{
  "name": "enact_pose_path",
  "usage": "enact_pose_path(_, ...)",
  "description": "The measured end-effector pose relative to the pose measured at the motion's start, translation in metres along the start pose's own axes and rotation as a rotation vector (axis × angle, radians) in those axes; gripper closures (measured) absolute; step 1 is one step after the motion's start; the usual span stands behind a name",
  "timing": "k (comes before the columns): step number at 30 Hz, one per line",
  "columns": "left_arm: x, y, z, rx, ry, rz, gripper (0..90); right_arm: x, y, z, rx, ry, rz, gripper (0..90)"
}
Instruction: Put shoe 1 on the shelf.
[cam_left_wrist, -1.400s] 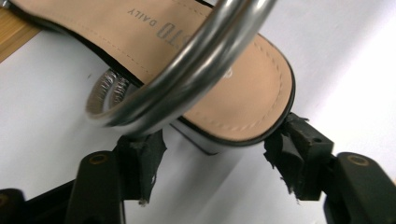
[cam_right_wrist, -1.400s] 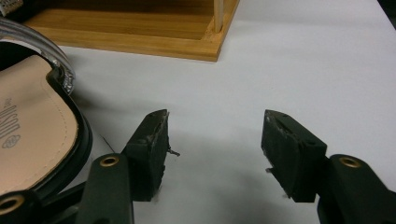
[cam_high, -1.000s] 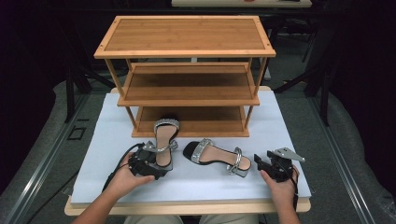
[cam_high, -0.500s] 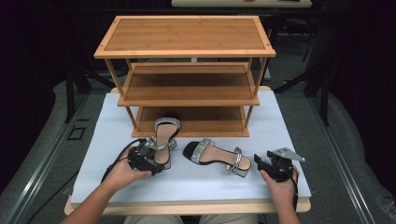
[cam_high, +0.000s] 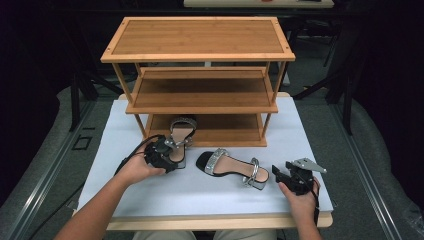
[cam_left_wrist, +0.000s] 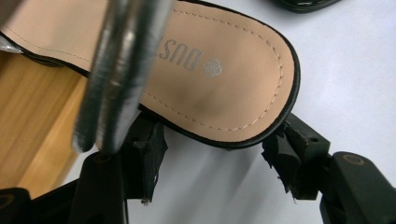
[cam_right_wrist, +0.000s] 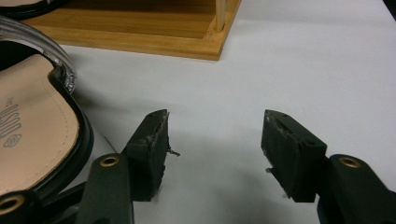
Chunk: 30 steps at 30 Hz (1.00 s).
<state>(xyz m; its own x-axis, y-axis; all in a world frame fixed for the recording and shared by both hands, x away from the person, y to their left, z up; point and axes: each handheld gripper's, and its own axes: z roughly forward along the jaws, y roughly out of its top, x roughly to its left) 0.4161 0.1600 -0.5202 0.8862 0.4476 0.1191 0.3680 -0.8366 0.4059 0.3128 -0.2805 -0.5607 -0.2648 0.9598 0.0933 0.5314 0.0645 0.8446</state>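
Our left gripper (cam_high: 161, 153) with fingers spread around the black tan-lined silver-strapped sandal (cam_high: 178, 138), our right gripper (cam_high: 295, 176) fingers open, empty, on the white tabletop (cam_high: 210, 192).

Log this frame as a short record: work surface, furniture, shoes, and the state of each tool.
surface: white-covered table
furniture: three-tier wooden shoe rack, at the table's far side
shoe 1: black sandal with silver straps, heel end on the rack's bottom shelf, toe between the left tool's jaws
shoe 2: matching black and silver sandal, flat on the table
left tool: open around shoe 1's toe
right tool: open, beside shoe 2
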Motion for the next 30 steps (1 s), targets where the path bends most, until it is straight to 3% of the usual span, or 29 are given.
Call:
enact_pose_path(5,0.008,0.005,0.001,-0.009,0.011,-0.005,39.7,0.0,0.0,0.0,-0.001,0.002,-0.001,41.2)
enact_pose_path(9,0.016,0.01,0.003,-0.055,0.003,-0.05,39.8,0.0,0.0,0.0,-0.001,0.002,-0.001,41.2)
enact_pose_path(12,0.023,0.012,0.004,-0.073,0.004,-0.052,39.8,0.0,0.0,0.0,-0.002,0.003,0.0,41.2)
enact_pose_path(17,0.026,0.015,0.005,-0.065,0.007,-0.054,39.9,-0.001,0.0,0.0,-0.002,0.006,0.003,41.2)
enact_pose_path(22,0.027,0.016,0.003,-0.05,0.02,-0.031,40.2,0.0,0.0,0.0,-0.002,0.004,-0.001,41.2)
enact_pose_path(30,0.029,0.018,-0.002,-0.051,0.007,-0.051,41.9,-0.001,0.0,0.0,0.002,0.004,-0.001,41.2)
